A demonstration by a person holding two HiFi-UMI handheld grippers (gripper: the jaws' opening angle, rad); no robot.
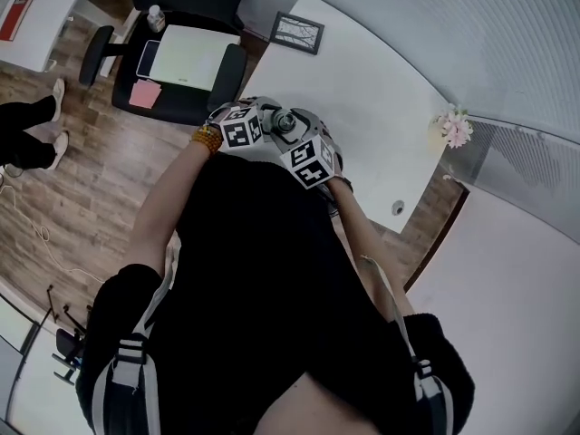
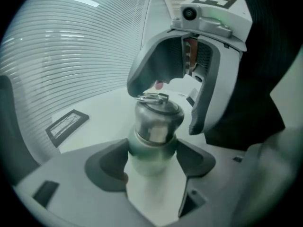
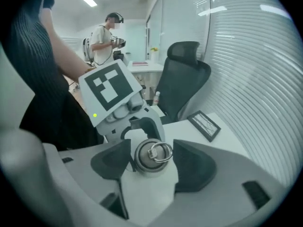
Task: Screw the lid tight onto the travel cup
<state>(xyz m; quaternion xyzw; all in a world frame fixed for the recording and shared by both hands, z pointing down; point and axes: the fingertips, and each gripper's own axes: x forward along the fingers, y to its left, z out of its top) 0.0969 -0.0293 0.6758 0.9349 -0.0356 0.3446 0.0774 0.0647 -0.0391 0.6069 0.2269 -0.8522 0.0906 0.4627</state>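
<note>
A travel cup (image 2: 150, 160) with a pale green body is held, lid end up, over a white table (image 1: 381, 107), close in front of the person. Its silver lid (image 3: 147, 159), with a metal ring (image 3: 162, 151) on top, sits on the cup's mouth. The left gripper (image 2: 151, 163) clamps the cup's body, with both dark pads (image 2: 110, 167) pressed against its sides. The right gripper (image 3: 151, 162) straddles the lid from above with its jaws spread. One pad (image 3: 193, 165) stands clear of the lid and the other lies just beside it.
</note>
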